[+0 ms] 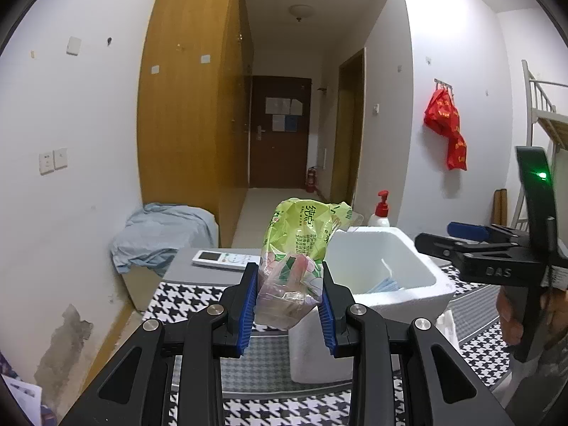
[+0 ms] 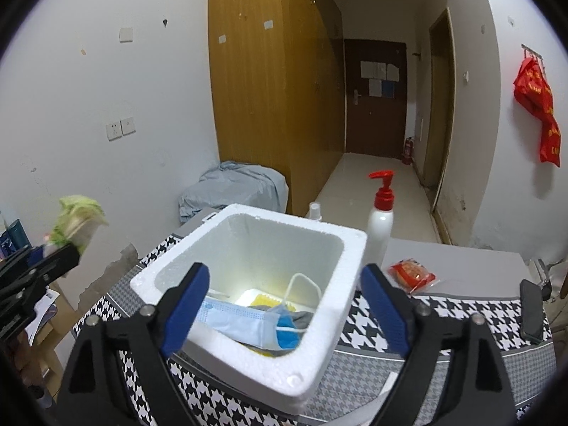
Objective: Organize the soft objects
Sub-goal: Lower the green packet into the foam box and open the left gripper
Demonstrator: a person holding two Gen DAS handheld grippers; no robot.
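Only right wrist view shows foam box (image 2: 284,248) contents: blue mask (image 2: 238,319), something yellow, plus red packet (image 2: 413,275) on counter (image 2: 461,259). Left gripper (image 1: 288,293) jaws clenched on green tissue pack (image 1: 298,248), held up beside box. Right gripper (image 2: 284,305) jaws spread wide, empty, over box.
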